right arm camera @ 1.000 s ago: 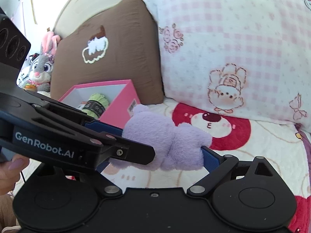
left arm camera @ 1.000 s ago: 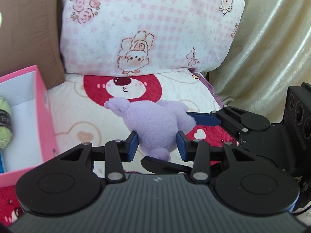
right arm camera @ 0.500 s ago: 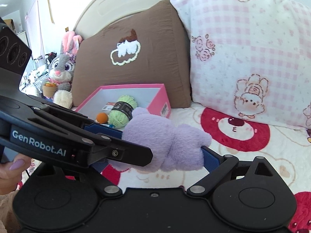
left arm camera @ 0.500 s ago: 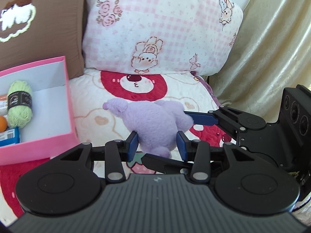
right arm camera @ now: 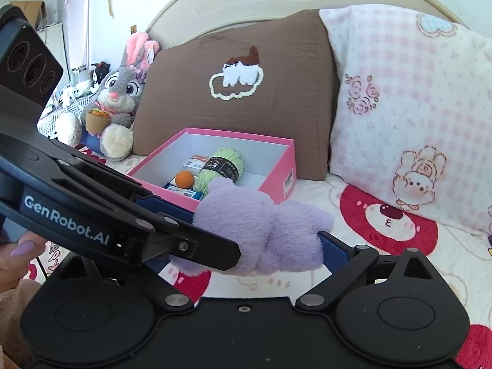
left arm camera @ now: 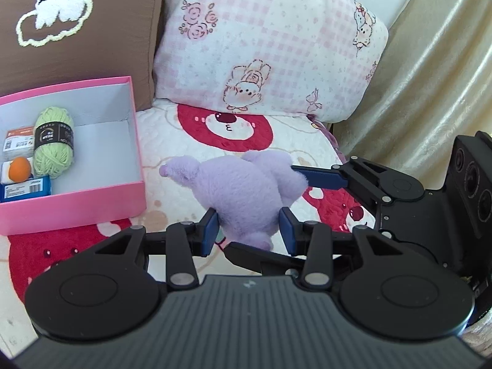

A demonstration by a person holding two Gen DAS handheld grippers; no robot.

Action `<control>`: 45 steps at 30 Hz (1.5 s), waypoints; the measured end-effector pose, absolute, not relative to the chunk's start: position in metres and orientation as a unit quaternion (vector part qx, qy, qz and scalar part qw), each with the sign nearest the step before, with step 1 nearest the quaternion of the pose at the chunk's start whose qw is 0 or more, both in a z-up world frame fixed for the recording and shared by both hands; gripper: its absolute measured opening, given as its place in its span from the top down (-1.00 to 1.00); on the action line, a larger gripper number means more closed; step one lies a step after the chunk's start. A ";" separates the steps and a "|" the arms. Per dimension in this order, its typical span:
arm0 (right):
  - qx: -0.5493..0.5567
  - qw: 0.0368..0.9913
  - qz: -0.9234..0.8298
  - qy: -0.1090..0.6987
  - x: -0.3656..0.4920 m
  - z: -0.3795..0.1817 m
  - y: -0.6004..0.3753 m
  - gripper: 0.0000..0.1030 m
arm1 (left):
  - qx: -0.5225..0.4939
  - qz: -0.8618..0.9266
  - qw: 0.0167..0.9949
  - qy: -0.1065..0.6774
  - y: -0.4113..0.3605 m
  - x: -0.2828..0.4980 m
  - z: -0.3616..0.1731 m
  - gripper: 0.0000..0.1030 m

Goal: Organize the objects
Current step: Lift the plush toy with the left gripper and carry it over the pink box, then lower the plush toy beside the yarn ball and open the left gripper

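Both grippers' jaws clamped on purple plush, mid-frame above bed, w/ pink box at left. Left gripper pinches low, right gripper crosswise. Risk: soft fur slips, or grippers tug apart & plush drops short of box.

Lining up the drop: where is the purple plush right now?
Purple plush is held above the bedspread between left gripper and right gripper, just right of the pink box.

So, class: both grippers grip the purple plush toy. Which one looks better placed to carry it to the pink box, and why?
Probably the left gripper: it clamps the purple plush toy's body, and the pink box lies on its side. The right gripper reaches in from the far side.
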State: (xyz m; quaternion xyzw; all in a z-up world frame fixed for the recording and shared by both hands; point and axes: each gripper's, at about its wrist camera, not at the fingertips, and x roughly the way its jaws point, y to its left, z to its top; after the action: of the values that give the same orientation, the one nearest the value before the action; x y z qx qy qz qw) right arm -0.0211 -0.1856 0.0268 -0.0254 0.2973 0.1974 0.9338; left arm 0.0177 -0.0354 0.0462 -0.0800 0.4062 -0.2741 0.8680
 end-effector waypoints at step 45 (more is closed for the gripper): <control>0.009 0.880 0.208 0.428 0.197 -0.035 -0.056 -0.54 | -0.154 -0.118 0.804 0.562 0.115 0.204 -0.038 0.12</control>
State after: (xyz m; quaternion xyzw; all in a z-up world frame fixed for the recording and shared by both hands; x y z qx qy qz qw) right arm 0.1969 -0.0562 -0.0346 0.0094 0.4278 0.2076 0.8797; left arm 0.2043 0.1154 -0.0381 -0.1544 0.5618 -0.1181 0.8041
